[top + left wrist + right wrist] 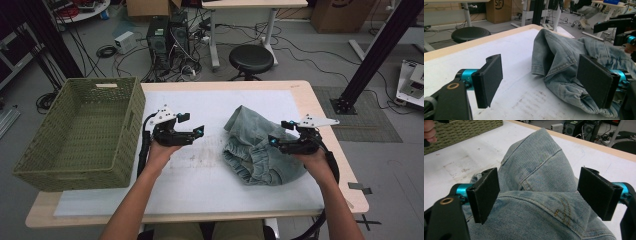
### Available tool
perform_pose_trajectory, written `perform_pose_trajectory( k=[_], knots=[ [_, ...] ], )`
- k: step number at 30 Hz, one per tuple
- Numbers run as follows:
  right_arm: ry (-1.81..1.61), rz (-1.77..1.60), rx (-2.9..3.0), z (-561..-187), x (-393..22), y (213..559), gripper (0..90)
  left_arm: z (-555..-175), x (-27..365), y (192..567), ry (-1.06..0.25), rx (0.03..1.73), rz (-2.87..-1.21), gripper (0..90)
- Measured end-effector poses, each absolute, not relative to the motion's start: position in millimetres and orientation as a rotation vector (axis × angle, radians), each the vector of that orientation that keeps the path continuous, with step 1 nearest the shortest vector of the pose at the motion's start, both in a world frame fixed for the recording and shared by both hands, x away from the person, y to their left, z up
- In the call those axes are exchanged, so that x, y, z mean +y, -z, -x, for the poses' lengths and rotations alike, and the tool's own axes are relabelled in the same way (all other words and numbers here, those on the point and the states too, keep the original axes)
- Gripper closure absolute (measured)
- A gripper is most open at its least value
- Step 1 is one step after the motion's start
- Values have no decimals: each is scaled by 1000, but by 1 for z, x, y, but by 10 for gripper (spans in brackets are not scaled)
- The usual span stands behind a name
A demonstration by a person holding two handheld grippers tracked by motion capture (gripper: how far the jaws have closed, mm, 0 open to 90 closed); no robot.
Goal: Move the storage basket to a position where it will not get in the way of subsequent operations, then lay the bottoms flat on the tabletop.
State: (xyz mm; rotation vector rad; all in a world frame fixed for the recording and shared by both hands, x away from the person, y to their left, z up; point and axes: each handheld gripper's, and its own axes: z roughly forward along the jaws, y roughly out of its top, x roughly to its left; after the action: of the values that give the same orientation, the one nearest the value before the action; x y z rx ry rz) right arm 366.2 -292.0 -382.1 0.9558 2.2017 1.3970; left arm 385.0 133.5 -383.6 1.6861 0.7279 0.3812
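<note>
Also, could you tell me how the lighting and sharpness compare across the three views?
High view: dim, even light, soft overall, with the jeans and green basket casting faint shadows. Left gripper view: brighter, the denim sharp, the near black fingers slightly soft. Right gripper view: bright, the stitching crisp, the table pale but not glaring.

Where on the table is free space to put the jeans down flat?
Free: the white mat between the green basket and the crumpled jeans, and the strip behind the left gripper. Crowded: the right part, where the jeans lie under the right gripper, and the left edge, which the basket takes.
</note>
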Motion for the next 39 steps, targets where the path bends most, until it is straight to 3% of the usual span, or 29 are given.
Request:
perform_pose_trajectory(
  k=[26, 28, 35, 39],
  knots=[
    [-1405, -914, 2239, -364, -276, 384, 187, -387, 135, 393, -366, 738, -1712, 228],
    [-1412, -882, 2271, -364, -272, 384, 259, -387, 135, 394, -366, 734, -1718, 243],
    [-1309, -813, 2418, -370, -244, 395, 291, -388, 135, 397, -357, 740, -1730, 254],
    [-1171, -830, 2486, -377, -230, 404, 385, -388, 135, 398, -347, 739, -1737, 260]
  ],
)
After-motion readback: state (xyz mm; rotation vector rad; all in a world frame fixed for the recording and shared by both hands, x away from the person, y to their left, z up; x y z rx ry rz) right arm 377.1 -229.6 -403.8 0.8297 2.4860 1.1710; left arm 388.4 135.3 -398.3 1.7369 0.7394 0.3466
